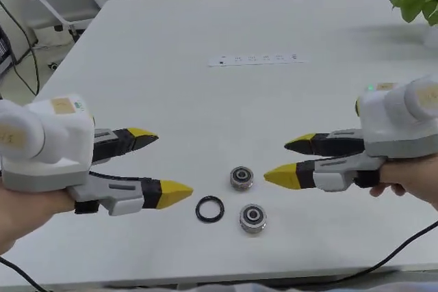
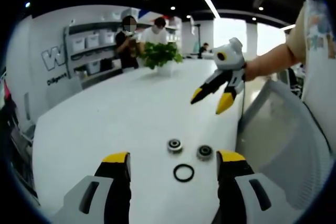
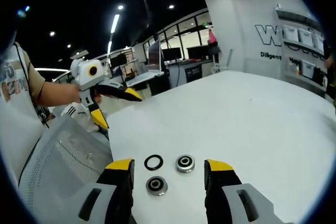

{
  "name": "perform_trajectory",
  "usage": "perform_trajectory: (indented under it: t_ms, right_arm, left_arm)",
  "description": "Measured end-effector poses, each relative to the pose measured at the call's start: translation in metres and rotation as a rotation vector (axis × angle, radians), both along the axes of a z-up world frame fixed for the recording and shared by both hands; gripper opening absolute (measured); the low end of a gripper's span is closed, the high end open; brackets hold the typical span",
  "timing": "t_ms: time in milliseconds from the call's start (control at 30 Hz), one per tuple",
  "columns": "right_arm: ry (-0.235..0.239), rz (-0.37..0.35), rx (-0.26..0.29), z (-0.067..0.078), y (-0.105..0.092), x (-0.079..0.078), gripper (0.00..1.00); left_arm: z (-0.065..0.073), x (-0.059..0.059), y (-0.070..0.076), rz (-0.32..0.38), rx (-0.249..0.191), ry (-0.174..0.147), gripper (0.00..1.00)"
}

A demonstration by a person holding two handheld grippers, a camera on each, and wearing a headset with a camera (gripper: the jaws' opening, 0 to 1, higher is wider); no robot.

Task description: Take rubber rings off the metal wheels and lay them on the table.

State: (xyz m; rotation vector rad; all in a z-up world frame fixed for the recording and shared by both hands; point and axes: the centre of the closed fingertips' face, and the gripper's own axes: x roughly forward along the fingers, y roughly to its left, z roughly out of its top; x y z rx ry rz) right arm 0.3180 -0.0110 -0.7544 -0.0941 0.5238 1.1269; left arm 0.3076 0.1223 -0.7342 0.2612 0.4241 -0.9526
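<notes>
Both my grippers hang above the table (image 1: 205, 100) with nothing in them. The left gripper (image 1: 163, 166) has its jaws wide apart, and so does the right gripper (image 1: 277, 161). Three small things lie between them, close to the table's near edge and about midway along it. The far wheel (image 1: 241, 177) sits just off the right gripper's lower tip. The near wheel (image 1: 252, 217) lies closer to the edge, and a loose rubber ring (image 1: 209, 209) lies flat just beside it, on the left gripper's side. None of the three touch. At this size I can't tell whether either wheel has a ring on it. I judge the wheels to be dense, smooth metal that will skid or roll, so I'd clamp one across its flat faces. A ring should be light, soft and stretchy. I'd hook a jaw tip under its lip and peel, expecting it to snap back.
</notes>
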Motion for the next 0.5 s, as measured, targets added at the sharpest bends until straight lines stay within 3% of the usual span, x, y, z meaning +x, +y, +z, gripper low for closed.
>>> perform_trajectory:
  t_ms: [333,500]
  right_arm:
    - [-0.076,0.004,-0.055,-0.002,-0.027,-0.014,0.67]
    - [-0.090,0.014,-0.072,-0.006,-0.035,-0.023,0.71]
  left_arm:
    - [-0.001,-0.005,-0.003,-0.003,-0.003,0.004,0.72]
    - [-0.003,-0.009,-0.002,0.006,-0.010,0.011,0.73]
